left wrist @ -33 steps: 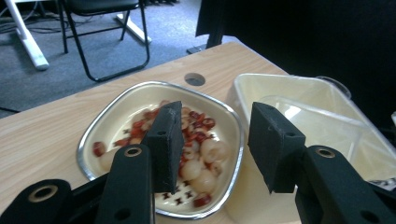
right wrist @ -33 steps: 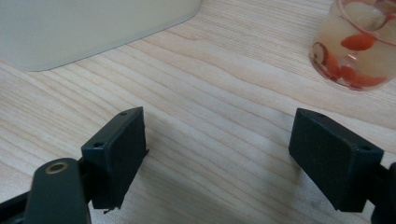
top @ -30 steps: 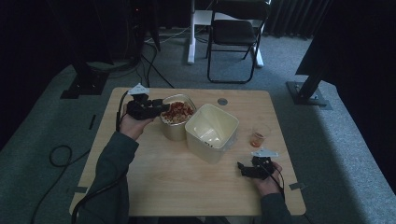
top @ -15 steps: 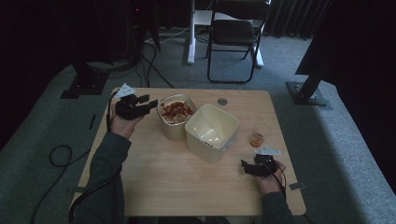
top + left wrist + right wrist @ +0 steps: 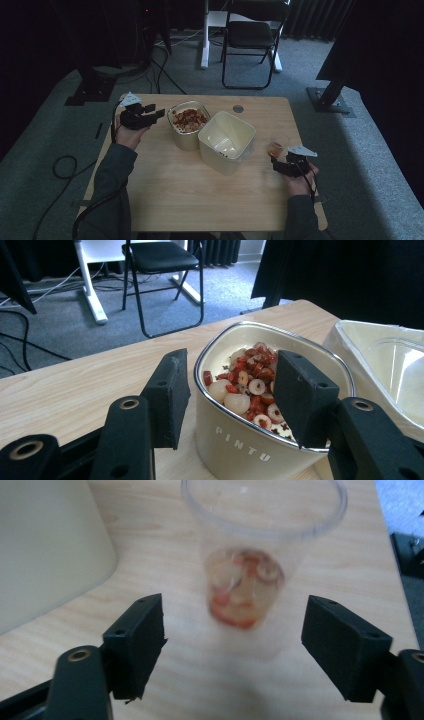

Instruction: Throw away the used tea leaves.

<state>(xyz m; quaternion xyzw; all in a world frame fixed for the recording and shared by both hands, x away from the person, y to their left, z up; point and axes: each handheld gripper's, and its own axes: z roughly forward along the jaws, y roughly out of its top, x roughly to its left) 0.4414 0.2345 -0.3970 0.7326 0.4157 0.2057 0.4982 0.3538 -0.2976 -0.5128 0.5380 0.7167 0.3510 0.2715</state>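
A cream metal pot (image 5: 186,131) full of red and white food slices (image 5: 252,382) stands at the table's far left of middle. My left gripper (image 5: 158,113) hovers just to its left, pointing at it. Its jaws have just been opening and stand open (image 5: 232,362), with the pot's near wall (image 5: 240,450) just ahead of the gap, untouched. A clear plastic cup (image 5: 276,148) with a little red and pale food (image 5: 245,587) stands near the right edge. My right gripper (image 5: 276,163), whose jaws have just been closing, is open (image 5: 235,615) just short of the cup.
A large empty cream tub (image 5: 227,142) sits right beside the pot, between the two grippers. The wooden table (image 5: 200,200) has a small round grommet (image 5: 238,108) at its far edge. A folding chair (image 5: 250,35) stands on the floor beyond.
My left gripper has drawn back to the left, off the pot. The right hand has moved up and away from the near edge, toward the cup.
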